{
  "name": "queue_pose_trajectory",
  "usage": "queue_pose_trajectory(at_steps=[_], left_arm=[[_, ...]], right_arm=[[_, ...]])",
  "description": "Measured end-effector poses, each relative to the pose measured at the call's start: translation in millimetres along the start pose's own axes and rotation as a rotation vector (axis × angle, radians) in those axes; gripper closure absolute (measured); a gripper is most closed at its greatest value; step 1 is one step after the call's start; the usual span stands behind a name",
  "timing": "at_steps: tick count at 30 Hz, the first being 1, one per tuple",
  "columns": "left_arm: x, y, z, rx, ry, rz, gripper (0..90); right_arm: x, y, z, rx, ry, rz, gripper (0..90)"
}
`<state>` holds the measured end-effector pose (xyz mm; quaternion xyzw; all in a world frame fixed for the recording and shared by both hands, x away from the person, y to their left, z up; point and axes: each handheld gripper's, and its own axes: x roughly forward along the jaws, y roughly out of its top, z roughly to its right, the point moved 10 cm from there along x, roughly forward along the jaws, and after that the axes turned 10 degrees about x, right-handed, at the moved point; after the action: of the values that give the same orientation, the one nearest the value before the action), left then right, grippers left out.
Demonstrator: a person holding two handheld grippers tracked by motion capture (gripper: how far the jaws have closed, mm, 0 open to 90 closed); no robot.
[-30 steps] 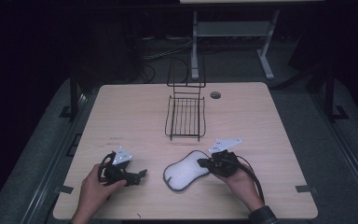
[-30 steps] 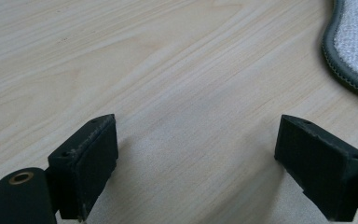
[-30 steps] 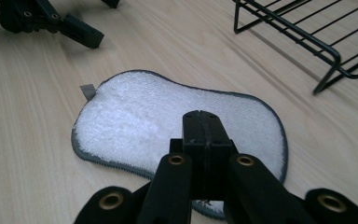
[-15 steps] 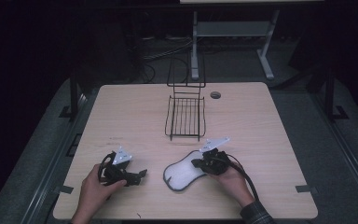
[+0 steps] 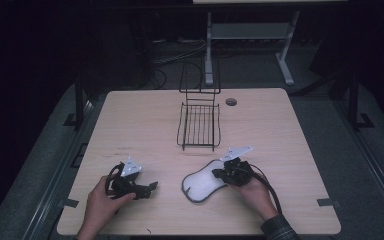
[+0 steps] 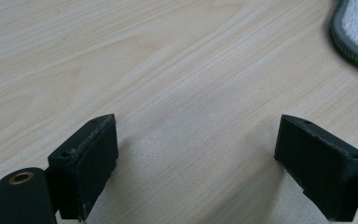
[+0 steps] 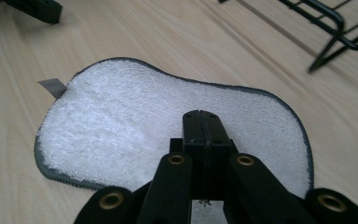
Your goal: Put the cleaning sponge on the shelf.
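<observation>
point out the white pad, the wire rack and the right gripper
white pad (image 7: pixel 135 109), right gripper view, on its fluffy middle
wire rack (image 5: pixel 199 125), high view, on its barred floor
right gripper (image 7: pixel 203 122), right gripper view, at the closed jaw tips

A pale wood-grain tabletop (image 5: pixel 145 115) with a round cable hole (image 5: pixel 231 102) near its far edge stands on grey floor (image 5: pixel 330 115) in a dark room, with a white metal stand (image 5: pixel 245 35) and loose cables (image 5: pixel 175 55) behind it.
</observation>
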<state>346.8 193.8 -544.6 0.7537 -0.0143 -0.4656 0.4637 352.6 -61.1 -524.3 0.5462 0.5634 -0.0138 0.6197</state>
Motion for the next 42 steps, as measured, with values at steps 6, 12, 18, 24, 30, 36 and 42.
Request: queue_pose_trajectory(at_steps=[6, 12, 18, 24, 30, 36, 42], left_arm=[[0.0, 0.0, 0.0, 0.0, 0.0, 0.0, 12.4], [0.0, 0.0, 0.1, -0.001, 0.0, 0.0, 12.5], [0.0, 0.0, 0.1, -0.001, 0.0, 0.0, 12.5], [0.0, 0.0, 0.1, -0.001, 0.0, 0.0, 12.4], [0.0, 0.0, 0.1, -0.001, 0.0, 0.0, 12.4], [0.0, 0.0, 0.1, -0.001, 0.0, 0.0, 12.5], [0.0, 0.0, 0.1, -0.002, 0.001, 0.0, 12.5]], right_arm=[[-9.8, -4.6, 17.5, 0.028, -0.036, -0.001, 89.8], [-21.3, -9.4, 39.1, 0.058, -0.083, 0.004, 89.8], [-32.0, -14.5, 58.0, 0.093, -0.118, 0.013, 89.8], [-47.2, -12.5, 69.4, 0.098, -0.143, 0.056, 89.8], [-59.5, -19.1, 94.8, 0.161, -0.173, 0.08, 89.8], [-53.1, -22.8, 92.1, 0.141, -0.161, 0.047, 89.8], [-52.8, -27.9, 86.5, 0.128, -0.165, 0.03, 89.8]])
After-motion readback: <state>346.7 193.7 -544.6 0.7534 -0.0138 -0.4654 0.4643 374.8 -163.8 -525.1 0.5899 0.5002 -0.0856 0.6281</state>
